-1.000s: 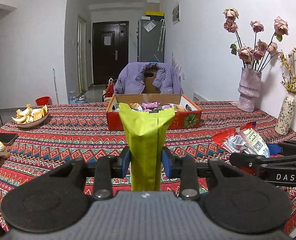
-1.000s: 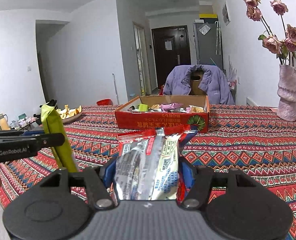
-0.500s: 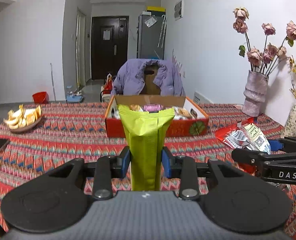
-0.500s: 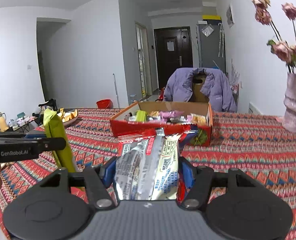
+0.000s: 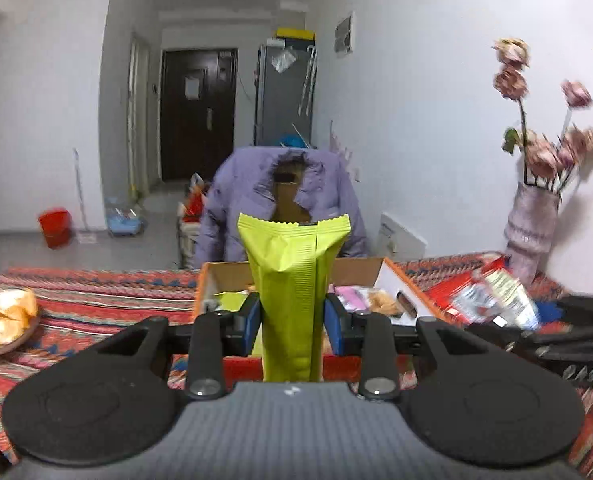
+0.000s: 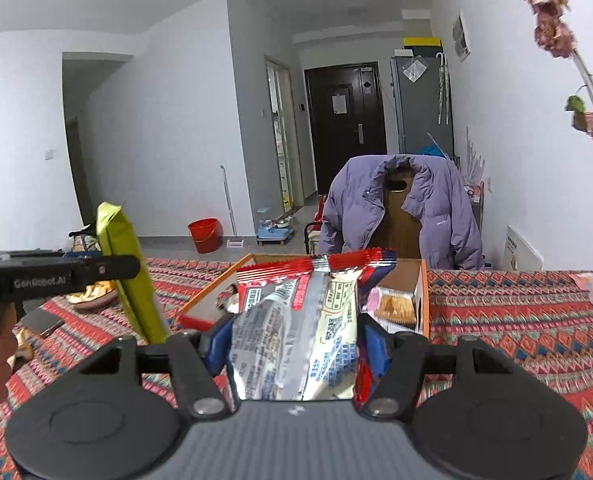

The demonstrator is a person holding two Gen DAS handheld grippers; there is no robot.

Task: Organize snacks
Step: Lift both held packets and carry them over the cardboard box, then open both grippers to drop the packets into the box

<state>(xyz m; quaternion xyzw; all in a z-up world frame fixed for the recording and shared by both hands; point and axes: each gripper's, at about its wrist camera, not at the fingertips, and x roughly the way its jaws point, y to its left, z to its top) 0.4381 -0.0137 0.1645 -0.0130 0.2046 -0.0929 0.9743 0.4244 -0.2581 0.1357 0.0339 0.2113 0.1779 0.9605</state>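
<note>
Two snack packs are held up, one in each hand-held gripper, both just in front of the open orange cardboard box (image 5: pixel 400 280) that serves here as the landmark. The left hand-held gripper (image 5: pixel 292 322) is clenched on a tall lime-green ribbed foil pouch (image 5: pixel 292 280), which stands upright between its blue pads and rises in front of the box's near wall. The right hand-held gripper (image 6: pixel 294 346) grips a crinkled silver-and-cream snack bag with a red crimped top (image 6: pixel 300 320), held upright too, its top edge covering part of the box's opening. Seen from the right wrist, the green pouch sits left of the box, with the left device's black body crossing it.

Inside the box lie several small wrapped snacks, among them a pink packet (image 5: pixel 352 292) and a biscuit pack (image 6: pixel 396 306). The box rests on a worktop spread with a red zigzag-patterned cloth (image 6: pixel 516 320). Left of the box, a shallow bowl of orange peel (image 5: pixel 4 316) sits on the cloth; right of it stands a pale lilac vase with dried pink roses (image 5: pixel 530 224). Beyond the box, a purple padded jacket (image 6: pixel 400 204) hangs over a wooden chair.
</note>
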